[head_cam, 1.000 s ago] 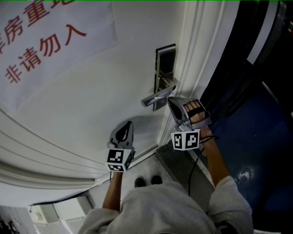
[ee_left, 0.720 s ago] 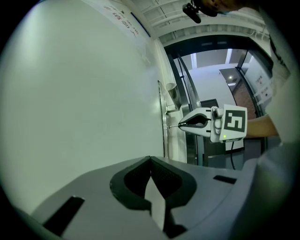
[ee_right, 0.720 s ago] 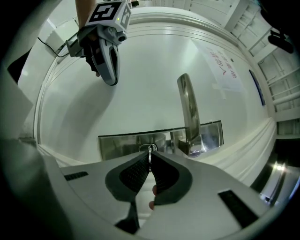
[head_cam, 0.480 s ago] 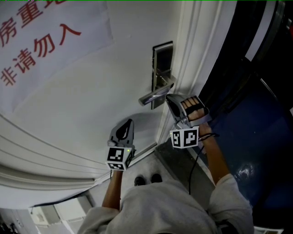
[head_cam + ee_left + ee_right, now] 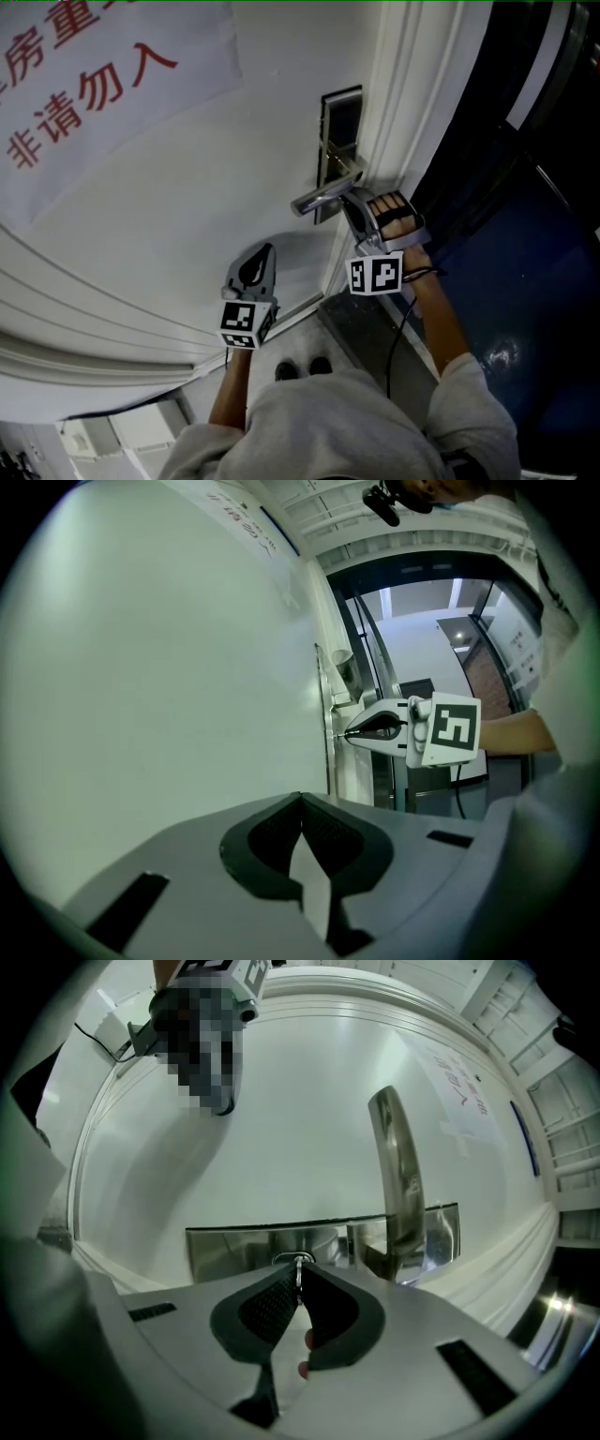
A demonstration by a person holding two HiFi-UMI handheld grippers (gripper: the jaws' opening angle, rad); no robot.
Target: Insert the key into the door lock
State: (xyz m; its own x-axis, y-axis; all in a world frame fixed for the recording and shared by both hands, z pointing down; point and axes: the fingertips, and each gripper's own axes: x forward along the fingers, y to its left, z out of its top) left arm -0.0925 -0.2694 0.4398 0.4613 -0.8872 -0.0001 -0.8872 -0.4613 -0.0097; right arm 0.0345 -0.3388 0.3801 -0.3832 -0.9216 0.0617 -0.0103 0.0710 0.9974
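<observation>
My right gripper (image 5: 298,1277) pinches the key (image 5: 298,1264), its tip seemingly at the keyhole in the steel lock plate (image 5: 234,1246), beside the lever handle (image 5: 398,1185). My left gripper (image 5: 302,797) is pressed together, empty.

White paper notice with red characters (image 5: 94,103) sits up-left of the left gripper (image 5: 264,253); glossy dark blue surface (image 5: 525,281) spreads right of the right gripper (image 5: 350,197)

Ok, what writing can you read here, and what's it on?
"非请勿入": red characters on the white paper notice on the white door.
Row above it: cut off at the frame edge, apparently "重", not fully readable.
Both gripper views: the notice's print is too blurred to read.
</observation>
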